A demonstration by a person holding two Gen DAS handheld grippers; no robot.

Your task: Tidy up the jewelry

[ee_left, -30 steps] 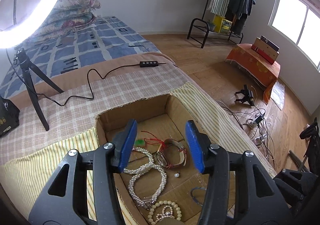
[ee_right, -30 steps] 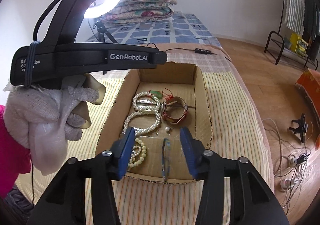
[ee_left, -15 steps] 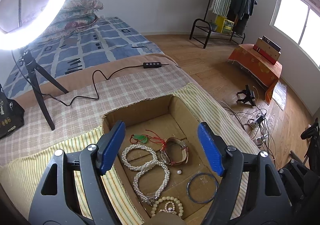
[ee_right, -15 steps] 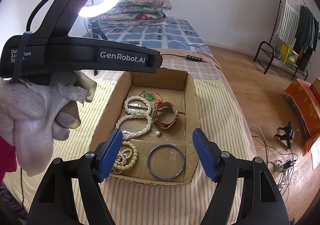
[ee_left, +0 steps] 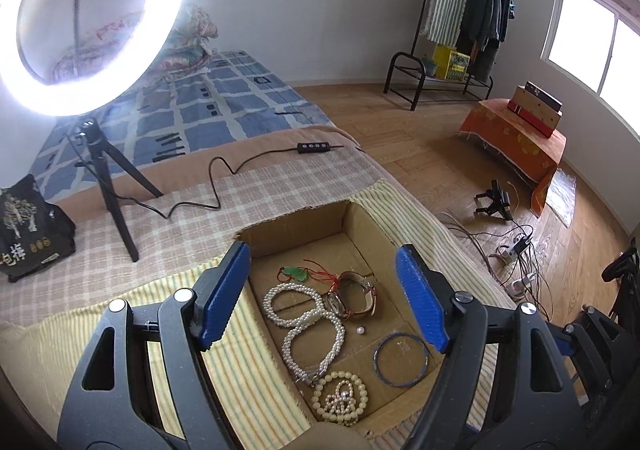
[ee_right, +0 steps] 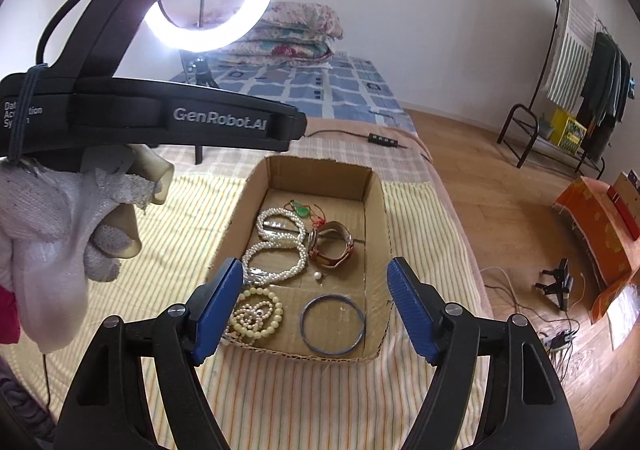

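Both grippers are seen spread wide with nothing held: the left gripper low in its frame, the right gripper low in its own. Between their blue fingers, at lower centre, a cardboard box is shown on the striped cloth. Inside it lie pearl strands, a cream bead bracelet, a blue bangle flat at the near end, a watch, a green pendant and one loose pearl.
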